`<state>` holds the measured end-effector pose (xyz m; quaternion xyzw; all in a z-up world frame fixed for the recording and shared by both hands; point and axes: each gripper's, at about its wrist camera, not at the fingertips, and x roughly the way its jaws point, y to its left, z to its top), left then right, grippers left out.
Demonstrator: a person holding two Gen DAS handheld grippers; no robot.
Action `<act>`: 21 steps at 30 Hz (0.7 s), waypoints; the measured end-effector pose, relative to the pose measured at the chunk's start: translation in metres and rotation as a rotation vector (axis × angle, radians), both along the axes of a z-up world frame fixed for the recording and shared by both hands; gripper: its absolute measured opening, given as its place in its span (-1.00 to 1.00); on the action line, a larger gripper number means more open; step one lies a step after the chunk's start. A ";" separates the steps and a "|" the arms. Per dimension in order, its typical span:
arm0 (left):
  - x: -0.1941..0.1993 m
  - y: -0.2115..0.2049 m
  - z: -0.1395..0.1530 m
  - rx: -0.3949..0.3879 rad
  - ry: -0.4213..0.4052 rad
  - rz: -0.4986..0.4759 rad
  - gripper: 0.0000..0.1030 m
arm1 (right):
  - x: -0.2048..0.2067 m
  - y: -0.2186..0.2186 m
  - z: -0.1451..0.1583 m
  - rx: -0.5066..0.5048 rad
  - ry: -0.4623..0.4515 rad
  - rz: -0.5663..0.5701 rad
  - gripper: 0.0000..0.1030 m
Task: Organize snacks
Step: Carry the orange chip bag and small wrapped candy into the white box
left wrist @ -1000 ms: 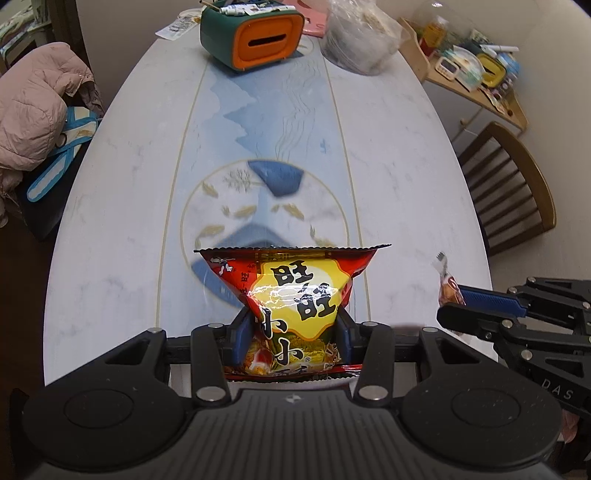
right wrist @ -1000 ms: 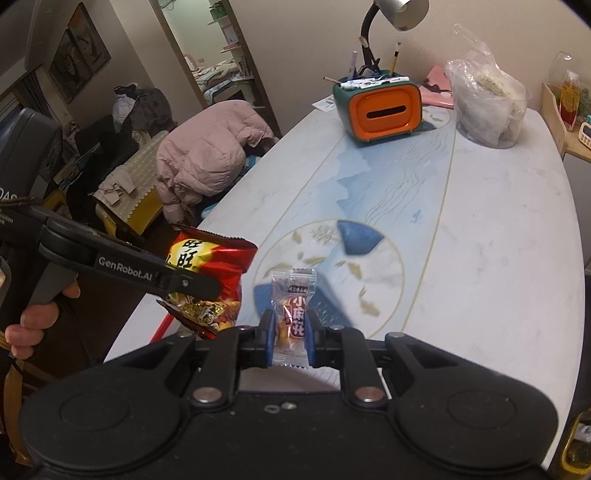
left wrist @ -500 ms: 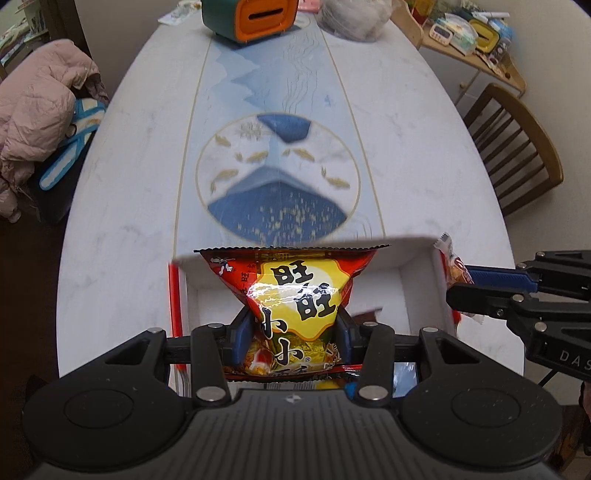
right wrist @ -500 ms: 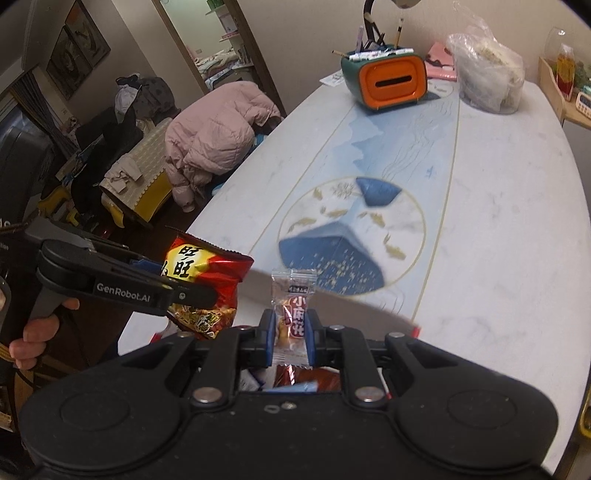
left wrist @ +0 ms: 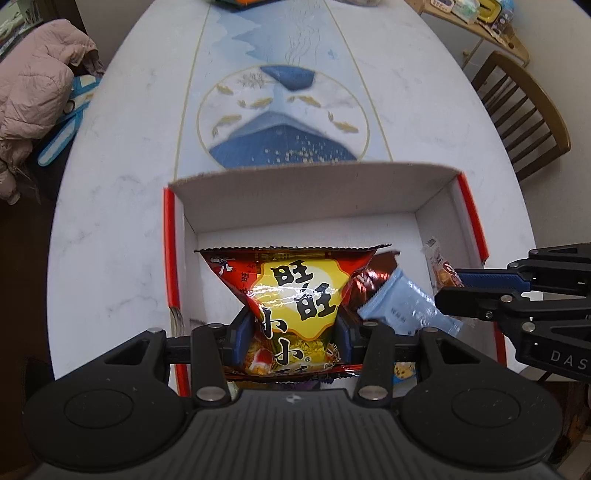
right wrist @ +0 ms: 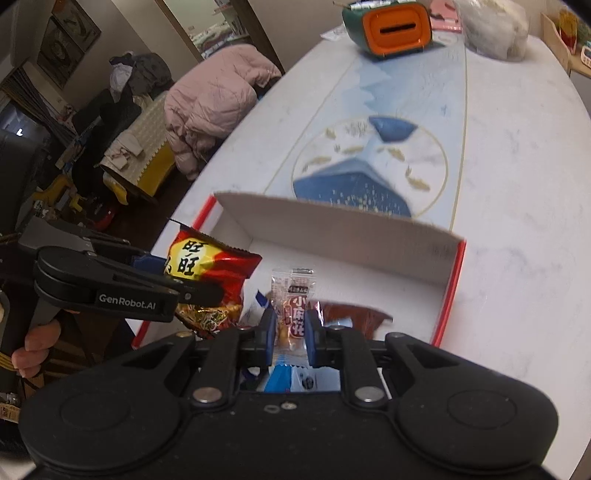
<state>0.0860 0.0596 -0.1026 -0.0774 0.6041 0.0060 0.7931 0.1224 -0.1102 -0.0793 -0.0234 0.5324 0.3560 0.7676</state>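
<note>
My left gripper (left wrist: 293, 332) is shut on a red and yellow snack bag (left wrist: 295, 291) and holds it over a white box with red edges (left wrist: 295, 195). My right gripper (right wrist: 290, 330) is shut on a small clear candy packet (right wrist: 293, 306) over the same box (right wrist: 332, 232). The right gripper also shows in the left wrist view (left wrist: 450, 286), holding the packet (left wrist: 441, 267) by the box's right wall. The left gripper with its bag (right wrist: 207, 266) shows at the left of the right wrist view. A light blue packet (left wrist: 406, 306) and a brown wrapper (left wrist: 373, 280) lie in the box.
The box sits at the near end of a long white table with a blue mountain print (left wrist: 284, 110). An orange and green holder (right wrist: 391, 29) and a clear plastic bag (right wrist: 495, 29) stand at the far end. A wooden chair (left wrist: 517, 110) is at the right, a pink jacket (left wrist: 33, 92) at the left.
Both grippers have moved back toward the near end of the table with their snacks, and the white box has come into full view beneath them.
</note>
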 end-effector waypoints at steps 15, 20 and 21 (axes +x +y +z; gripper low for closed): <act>-0.011 -0.004 -0.038 0.018 0.027 -0.020 -0.15 | -0.015 0.008 -0.033 -0.089 0.041 -0.036 -0.71; -0.016 -0.006 -0.042 0.031 0.011 -0.032 -0.13 | -0.018 0.010 -0.041 -0.107 0.043 -0.043 -0.70; -0.016 -0.006 -0.042 0.035 0.006 -0.035 -0.13 | -0.019 0.011 -0.041 -0.108 0.043 -0.045 -0.70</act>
